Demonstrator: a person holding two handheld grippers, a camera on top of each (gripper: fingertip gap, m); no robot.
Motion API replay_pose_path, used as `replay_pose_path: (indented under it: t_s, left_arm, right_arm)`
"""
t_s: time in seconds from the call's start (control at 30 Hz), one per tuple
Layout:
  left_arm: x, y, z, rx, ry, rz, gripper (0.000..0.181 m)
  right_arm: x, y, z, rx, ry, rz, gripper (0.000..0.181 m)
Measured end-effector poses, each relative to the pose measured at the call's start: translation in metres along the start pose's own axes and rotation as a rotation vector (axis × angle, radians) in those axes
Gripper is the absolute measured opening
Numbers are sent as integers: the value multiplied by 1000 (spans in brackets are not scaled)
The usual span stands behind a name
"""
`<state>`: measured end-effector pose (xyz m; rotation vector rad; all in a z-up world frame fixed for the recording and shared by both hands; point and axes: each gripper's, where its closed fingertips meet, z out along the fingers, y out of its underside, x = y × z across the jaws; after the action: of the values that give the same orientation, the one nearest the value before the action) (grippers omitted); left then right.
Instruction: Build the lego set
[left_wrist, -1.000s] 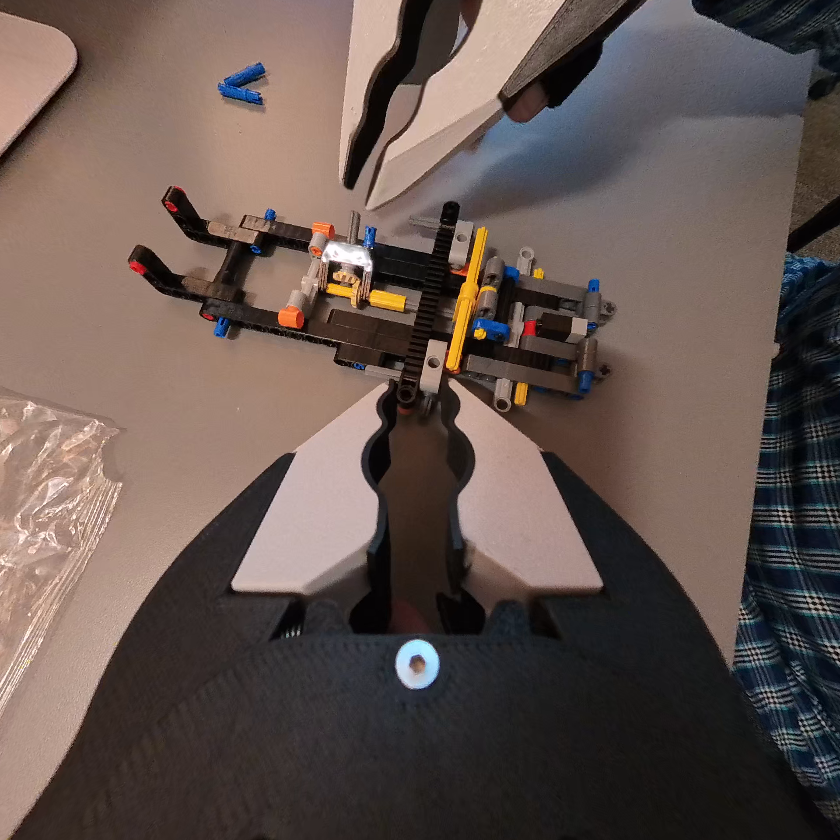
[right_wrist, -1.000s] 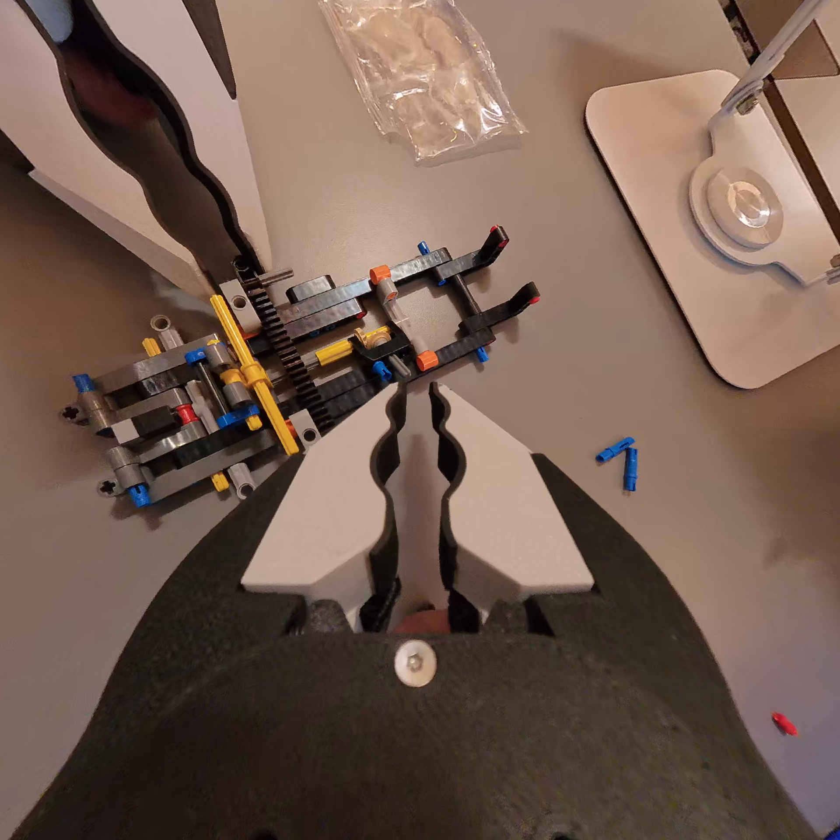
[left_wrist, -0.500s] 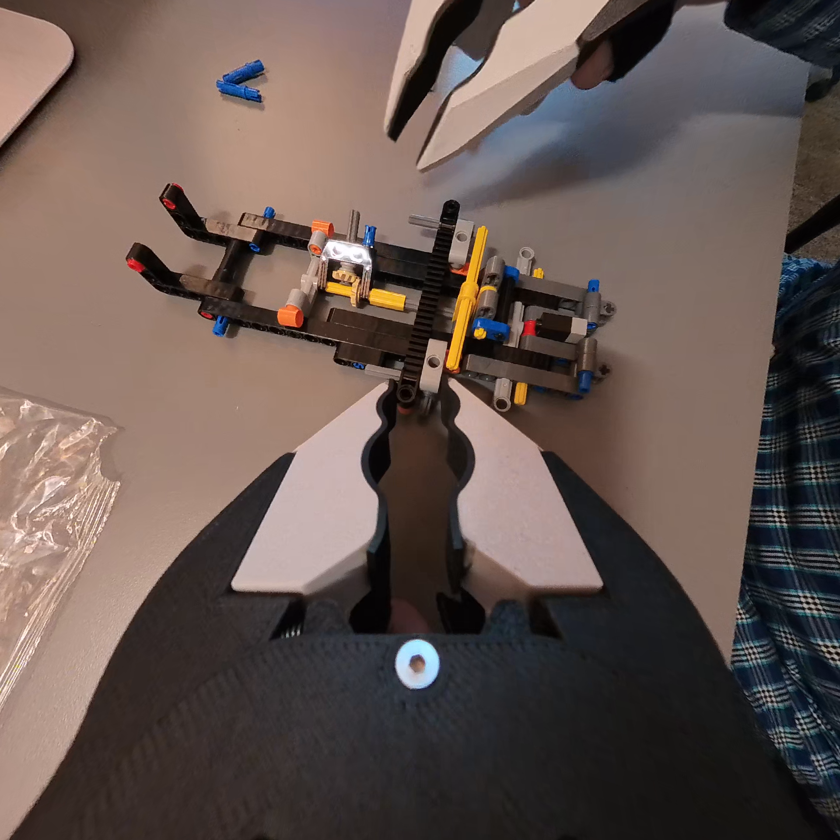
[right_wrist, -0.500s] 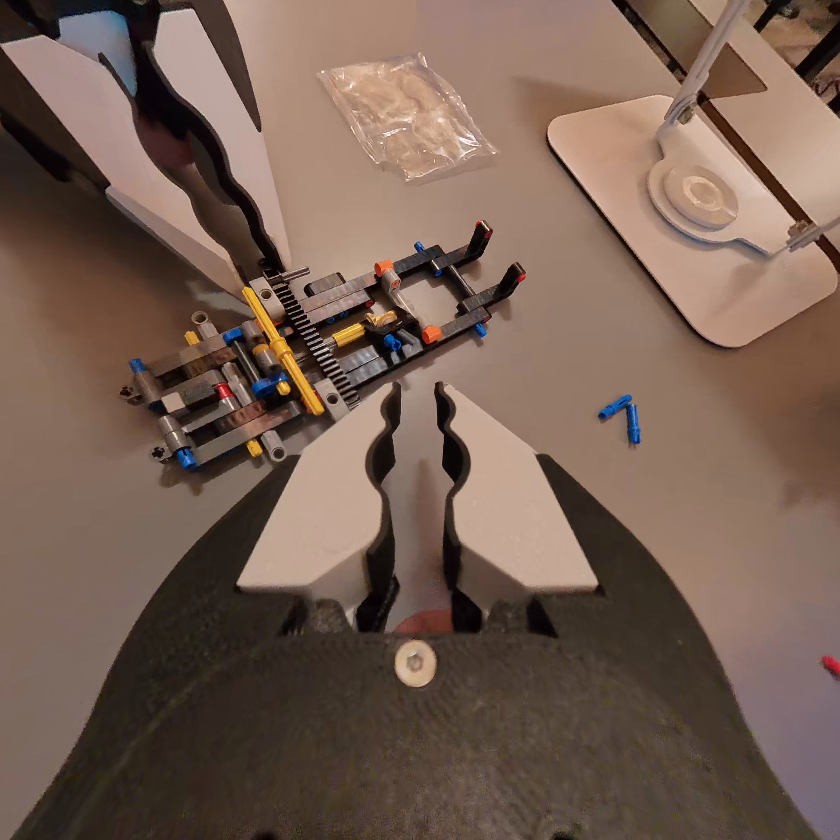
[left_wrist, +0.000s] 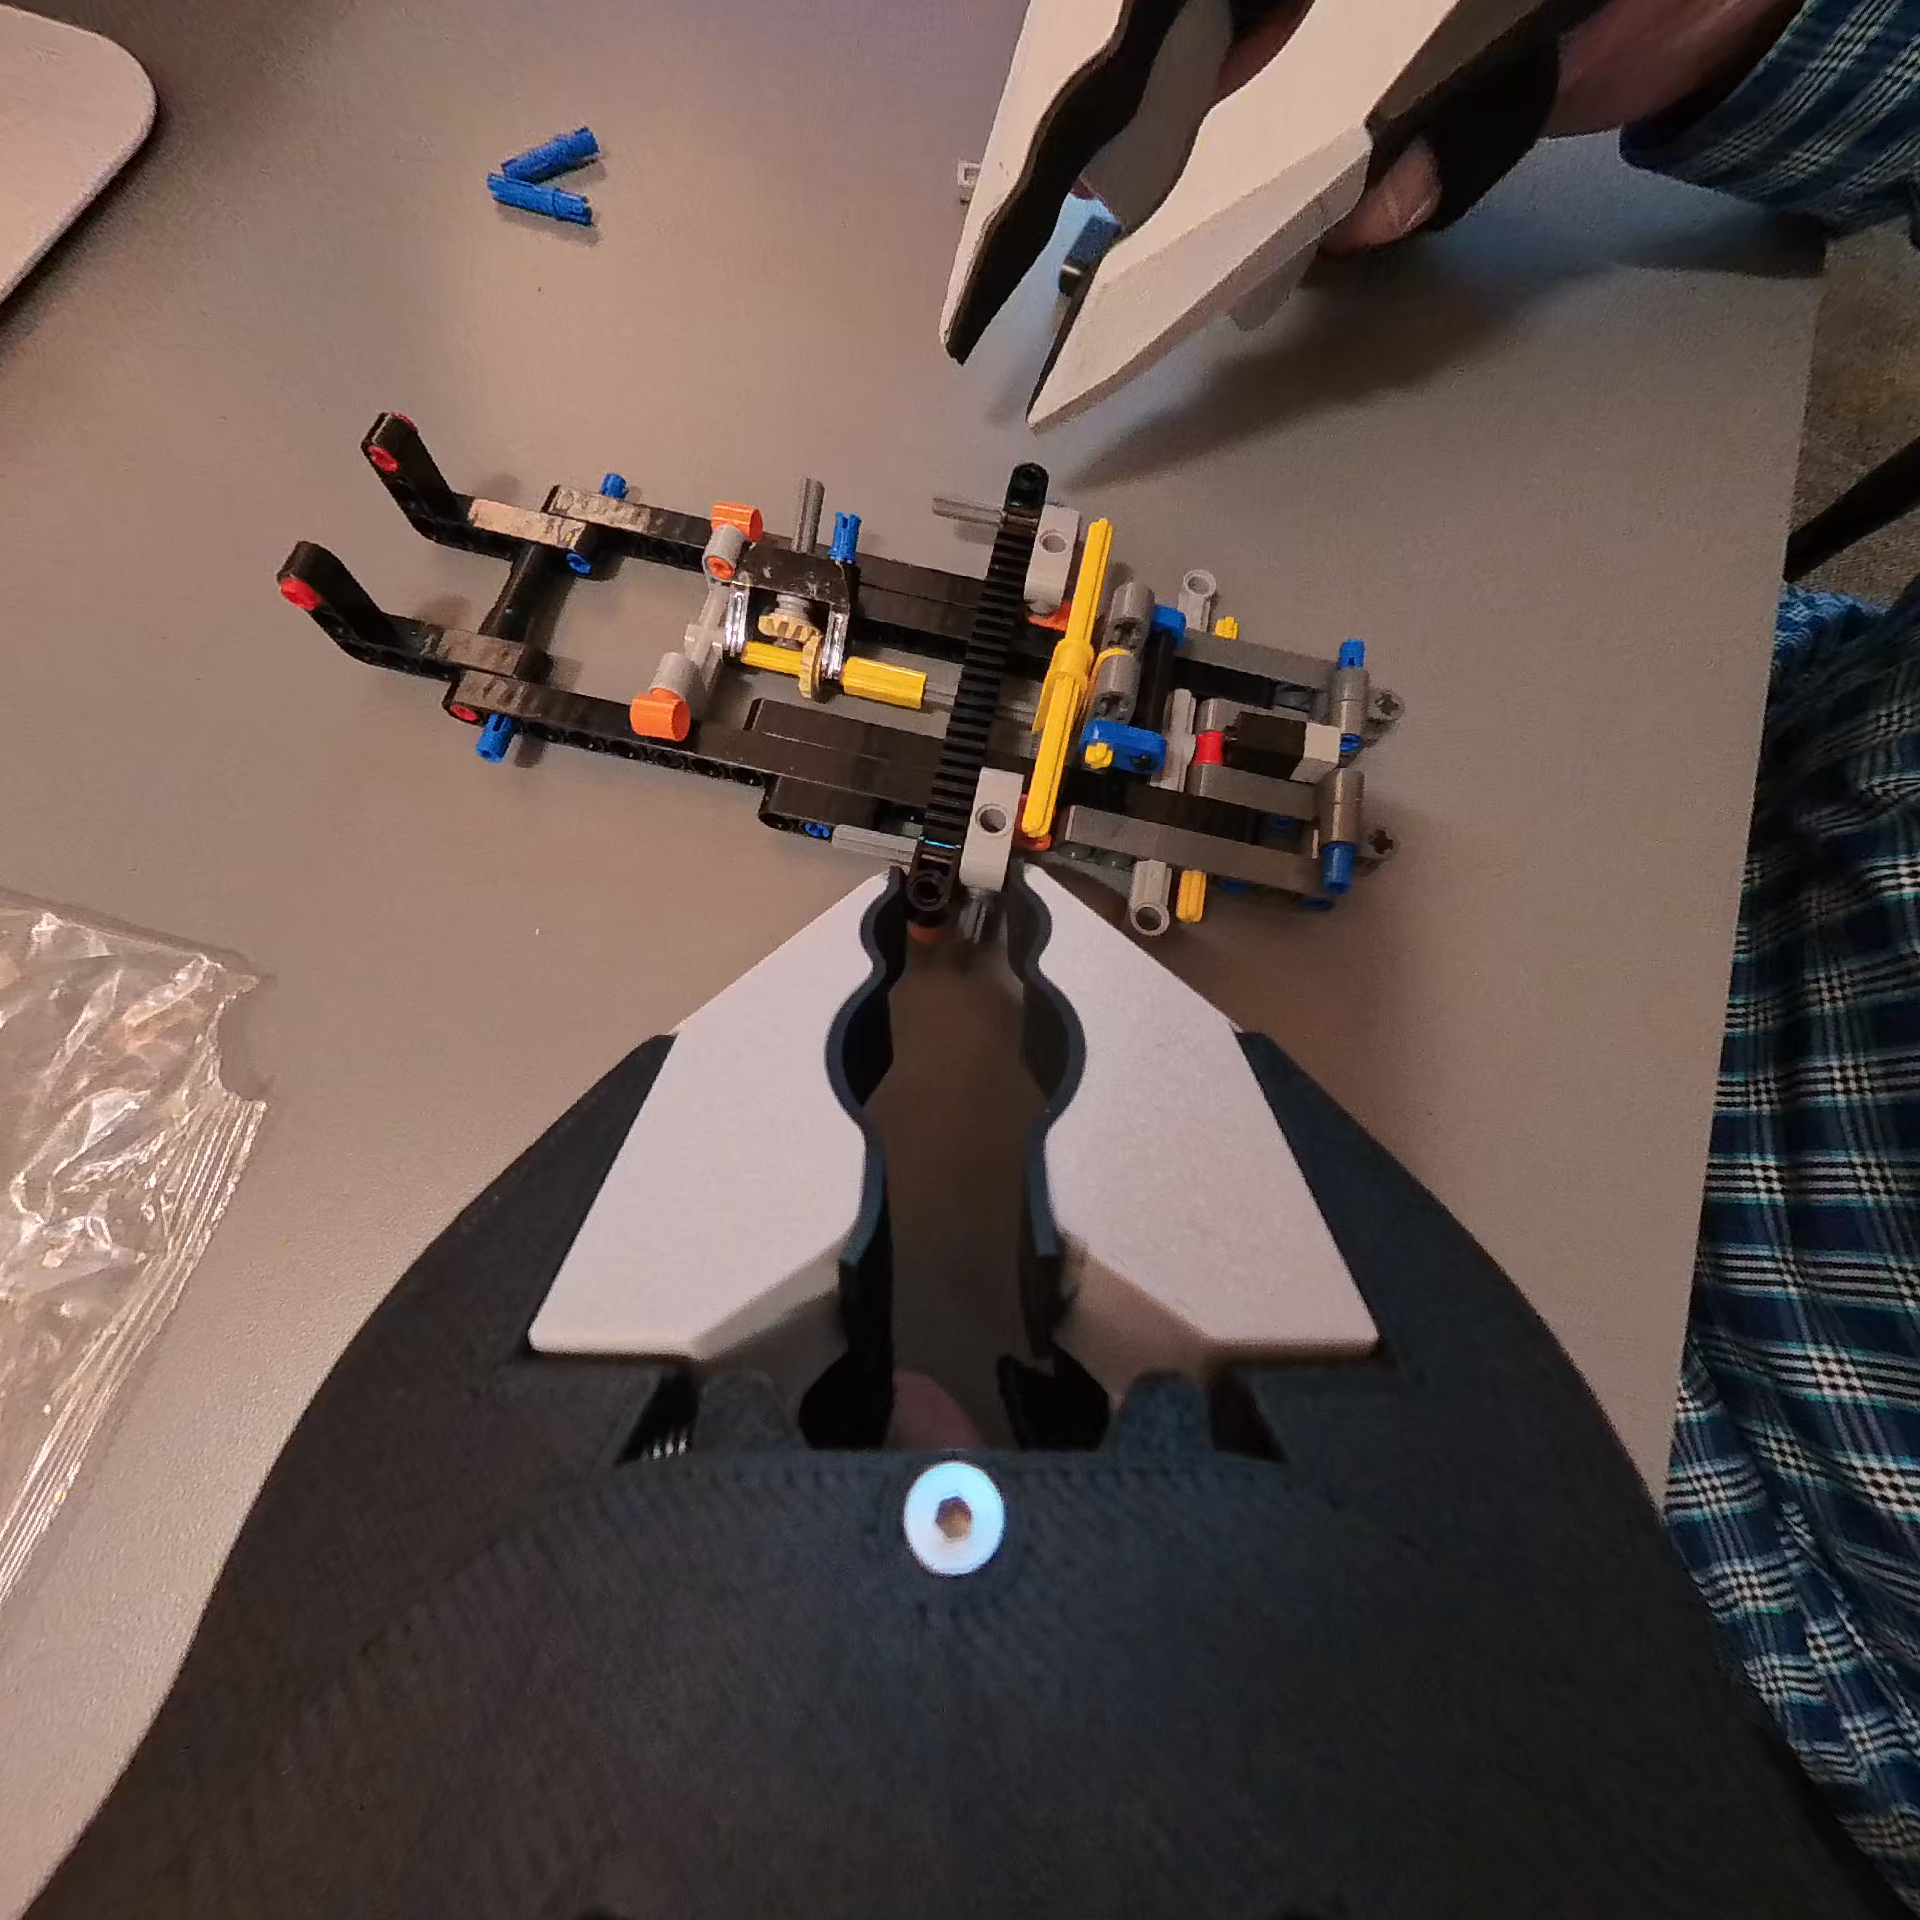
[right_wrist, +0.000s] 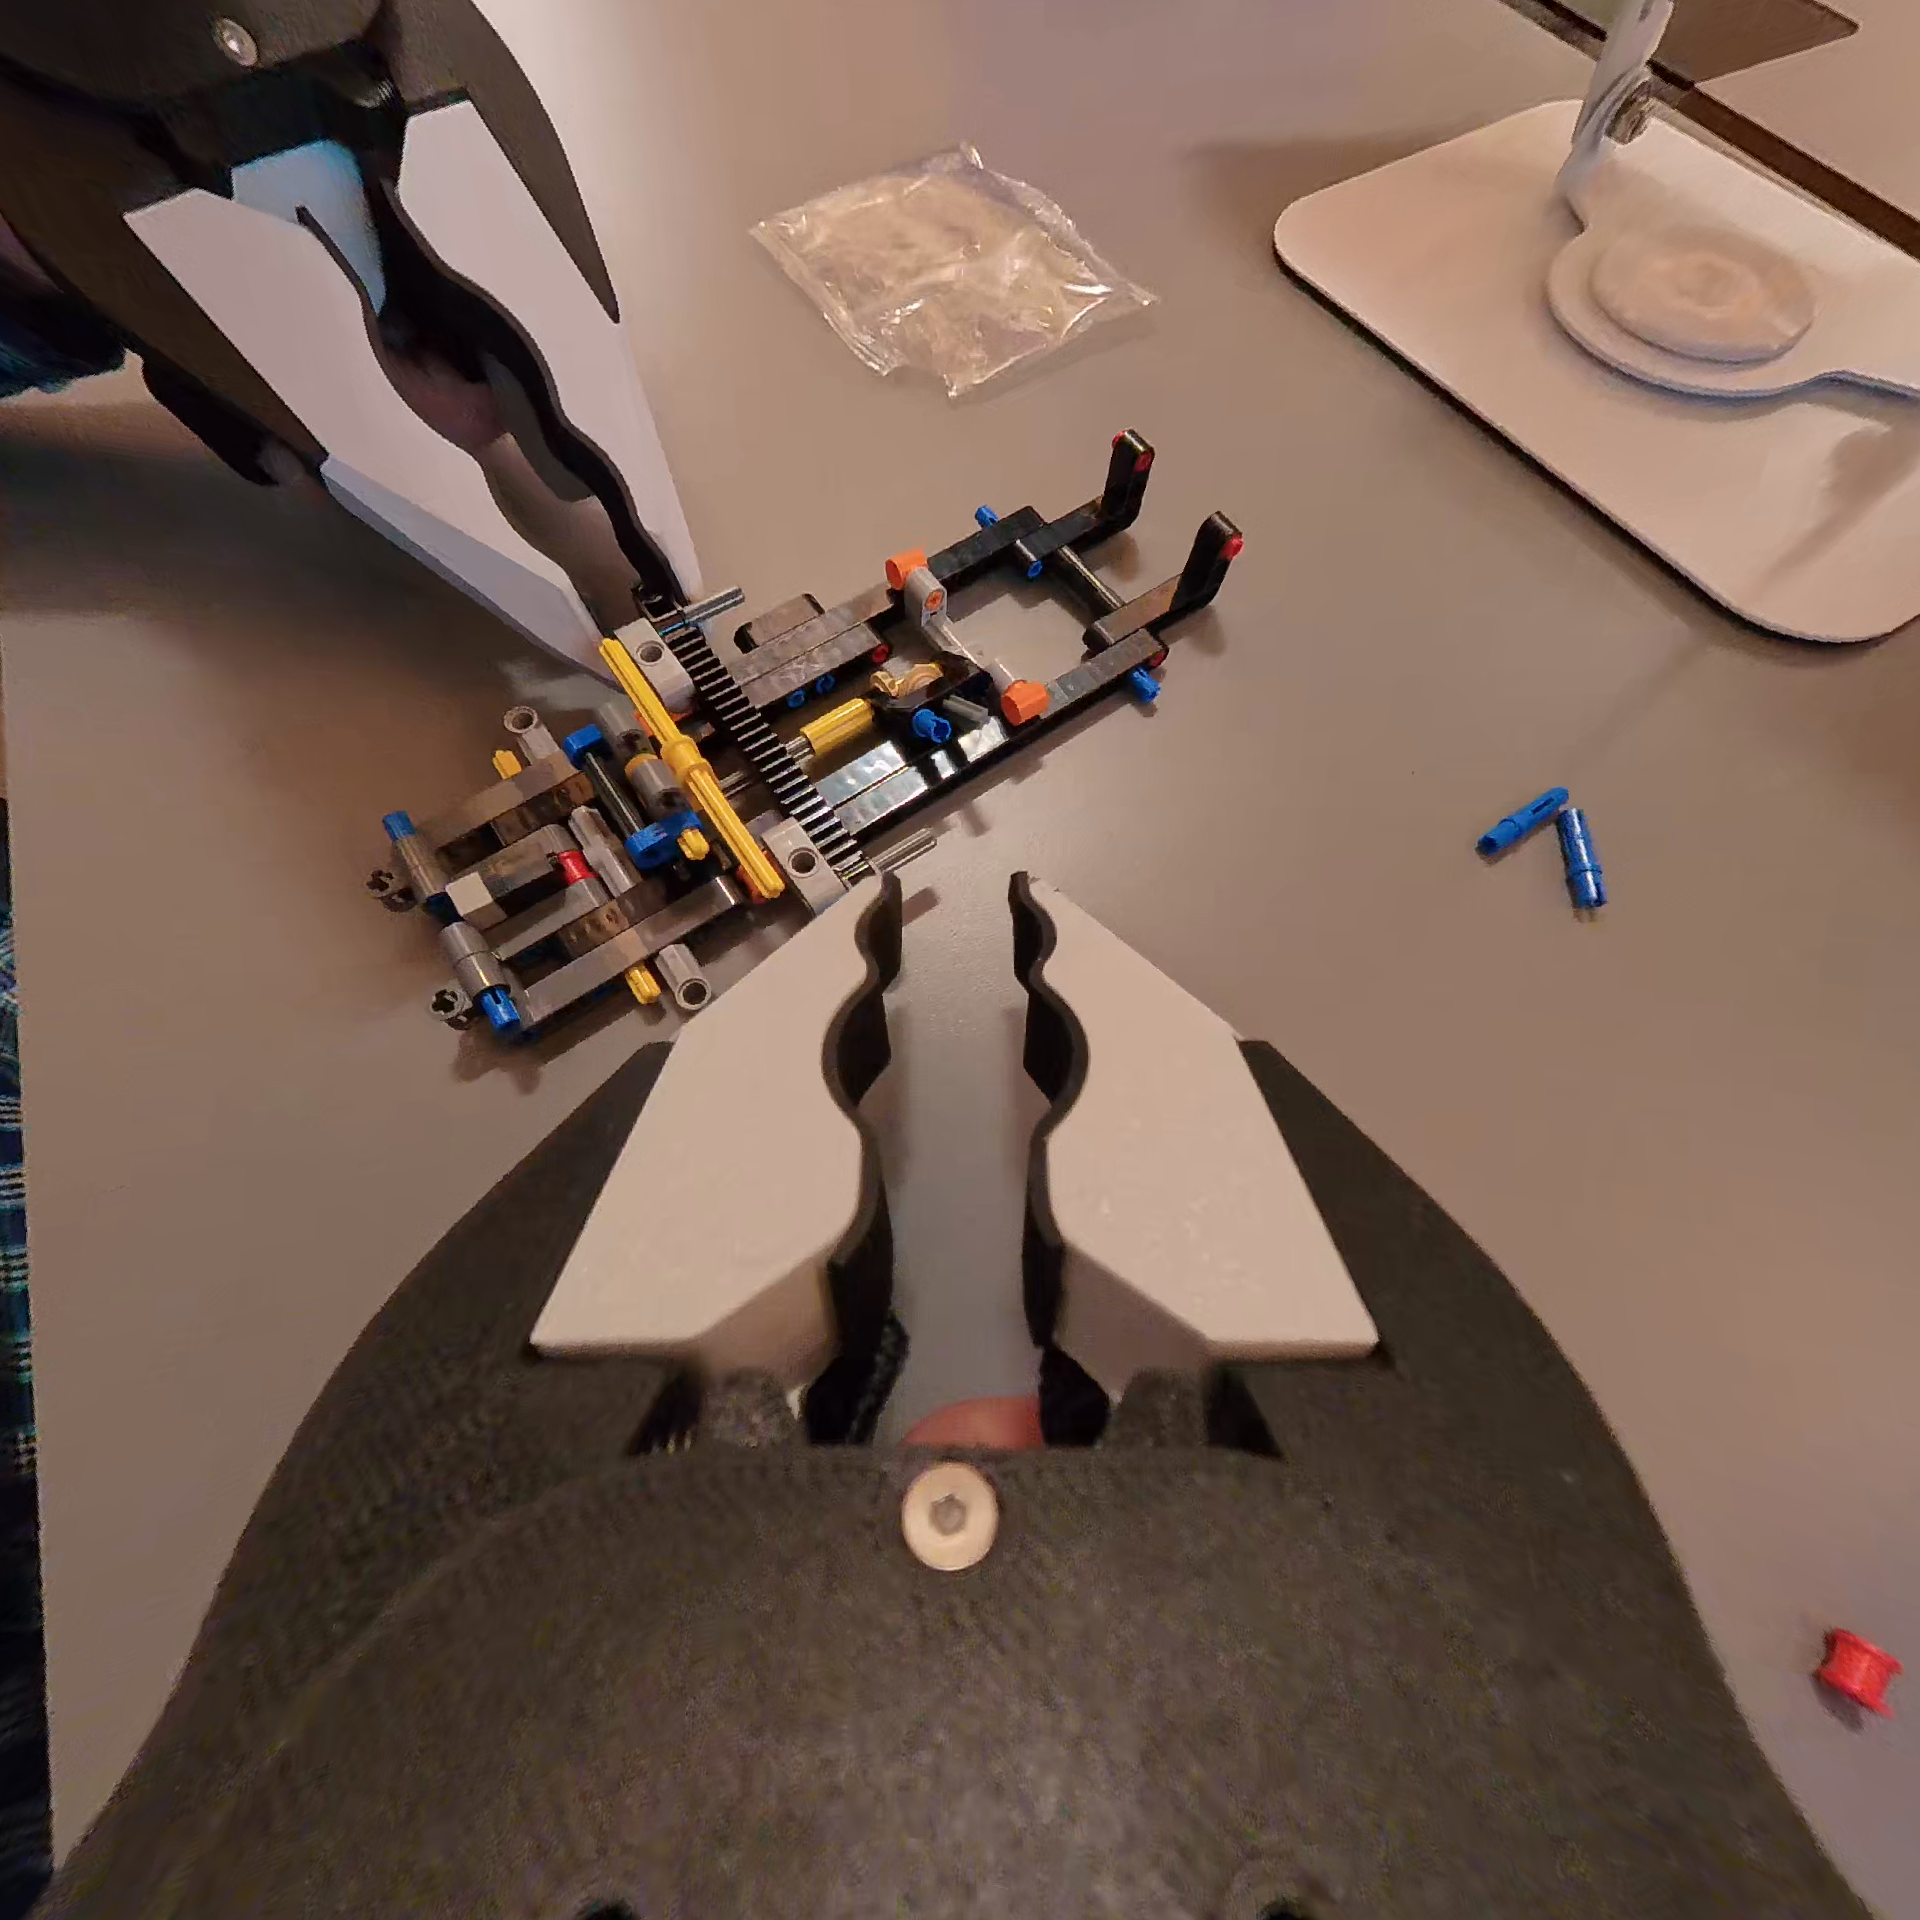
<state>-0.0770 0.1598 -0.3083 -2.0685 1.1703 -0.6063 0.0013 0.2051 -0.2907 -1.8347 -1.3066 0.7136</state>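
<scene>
The lego model (left_wrist: 862, 748), a long flat chassis of black and grey beams with a black gear rack and yellow axles, lies on the grey table (left_wrist: 1351, 1039). My left gripper (left_wrist: 951, 904) is shut on the model's near edge, at the end of the gear rack and a grey connector. In the right wrist view the left gripper (right_wrist: 639, 629) meets the model (right_wrist: 883, 769) at its far side. My right gripper (right_wrist: 951, 894) is open and empty, above the table just short of the model. In the left wrist view the right gripper (left_wrist: 997, 384) hangs beyond the model.
Two loose blue pins (right_wrist: 1548, 842) lie right of the model, and a red bush (right_wrist: 1860, 1668) lies near the right edge. A clear plastic bag (right_wrist: 945, 270) and a white stand base (right_wrist: 1558, 364) sit farther off. A plaid sleeve (left_wrist: 1829, 1039) is beyond the table edge. The left gripper's tips are roughly 10 cm from the right gripper's. To the red bush (right_wrist: 1860, 1668): right tips about 20 cm, left tips about 30 cm.
My right gripper has pulled back and up from the model and opened a little wider. My left gripper and the model have not moved.
</scene>
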Motion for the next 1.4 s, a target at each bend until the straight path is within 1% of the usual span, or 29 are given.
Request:
replay_pose_path:
  t_s: [0.37, 0.77, 1.4]
  left_arm:
    - [-1, -1, -2, 17, 14, -31, 30]
    - [0, -1, -1, 11, 49, -60, 31]
    - [-1, 0, -1, 9, 61, -76, 32]
  right_arm:
    - [-4, 2, 1, -17, -24, -7, 19]
    - [-5, 1, -1, -9, -55, 18, 21]
    - [-8, 3, -2, -13, -75, 15, 21]
